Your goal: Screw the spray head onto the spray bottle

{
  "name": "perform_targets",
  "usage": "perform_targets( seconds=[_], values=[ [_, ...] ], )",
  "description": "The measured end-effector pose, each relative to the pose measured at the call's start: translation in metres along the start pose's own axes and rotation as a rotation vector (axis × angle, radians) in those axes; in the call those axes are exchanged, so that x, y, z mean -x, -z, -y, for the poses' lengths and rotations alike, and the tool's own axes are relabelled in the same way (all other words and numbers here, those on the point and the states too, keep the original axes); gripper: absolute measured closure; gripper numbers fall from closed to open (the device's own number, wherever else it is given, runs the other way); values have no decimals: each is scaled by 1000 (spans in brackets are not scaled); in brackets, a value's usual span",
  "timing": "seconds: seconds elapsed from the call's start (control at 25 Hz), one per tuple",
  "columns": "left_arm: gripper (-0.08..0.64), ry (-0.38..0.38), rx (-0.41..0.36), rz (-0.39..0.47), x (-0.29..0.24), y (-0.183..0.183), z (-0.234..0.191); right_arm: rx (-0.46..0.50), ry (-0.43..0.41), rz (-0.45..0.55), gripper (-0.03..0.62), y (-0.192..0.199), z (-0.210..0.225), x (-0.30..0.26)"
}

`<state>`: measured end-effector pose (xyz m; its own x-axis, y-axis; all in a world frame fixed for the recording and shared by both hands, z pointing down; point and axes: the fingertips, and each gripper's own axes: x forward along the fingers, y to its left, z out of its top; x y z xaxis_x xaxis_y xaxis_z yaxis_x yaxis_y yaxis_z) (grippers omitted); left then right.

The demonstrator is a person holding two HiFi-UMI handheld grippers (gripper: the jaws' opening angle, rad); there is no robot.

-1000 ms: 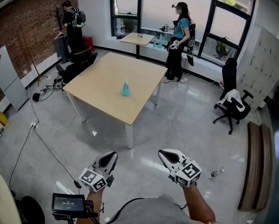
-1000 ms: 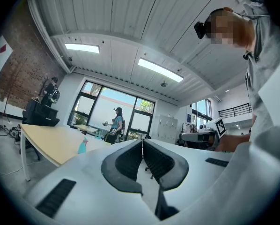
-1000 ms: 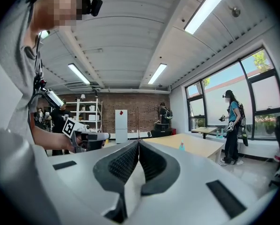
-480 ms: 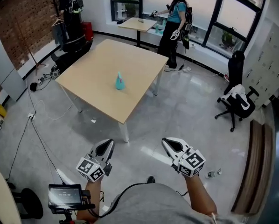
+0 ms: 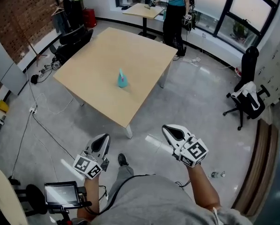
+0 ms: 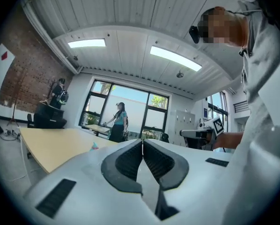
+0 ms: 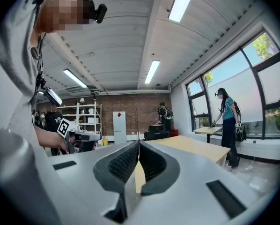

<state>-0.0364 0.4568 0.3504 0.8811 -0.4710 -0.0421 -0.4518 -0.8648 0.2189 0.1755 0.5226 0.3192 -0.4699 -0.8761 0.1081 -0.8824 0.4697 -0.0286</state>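
Both grippers hang low over the grey floor (image 5: 191, 102) with nothing in them. The left gripper (image 5: 103, 138) has its jaws pressed flat together, and the right gripper (image 5: 166, 129), a little to its right, is clenched the same way on nothing. Just behind and to the left of the left gripper sits a small screen device (image 5: 61, 193). Between the two grippers, slightly behind their tips, a dark shoe (image 5: 123, 160) rests on the floor. To the right of the right gripper, a small clear bottle (image 5: 217, 174) lies on the floor. Ahead of both grippers stands the wooden desk (image 5: 93, 93), its near corner closest to the left gripper's tip yet apart from it. On the desk, well ahead of both grippers, stands what looks like the teal spray bottle (image 5: 122, 78); it is too small to tell whether the spray head is on it. Farther ahead and right of the right gripper is a black office chair (image 5: 246, 97). Beyond the desk, a person (image 5: 175, 8) stands by a smaller desk (image 5: 141, 9) near the windows.
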Motion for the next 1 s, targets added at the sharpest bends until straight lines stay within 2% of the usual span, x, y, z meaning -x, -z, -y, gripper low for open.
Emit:
perform_targets(
  seconds=[0.12, 0.32, 0.48, 0.64, 0.8, 1.0],
  values=[
    [554, 19, 46, 19, -29, -12, -53, -1, 27, -2, 586, -11, 23, -47],
    [554, 77, 71, 32, -64, -41, -136, -8, 85, 24, 586, -39, 46, -134],
    [554, 119, 59, 12, -95, -50, -193, 14, 84, 46, 585, -59, 59, -198],
    [554, 124, 79, 16, -129, -52, -230, 21, 59, -2, 586, -54, 81, -235],
    [554, 103, 84, -5, -175, -40, -260, -4, 41, -20, 586, -42, 134, -264],
    [554, 27, 50, -21, -225, -40, -293, -25, -87, -22, 584, -29, 193, -321]
  ],
)
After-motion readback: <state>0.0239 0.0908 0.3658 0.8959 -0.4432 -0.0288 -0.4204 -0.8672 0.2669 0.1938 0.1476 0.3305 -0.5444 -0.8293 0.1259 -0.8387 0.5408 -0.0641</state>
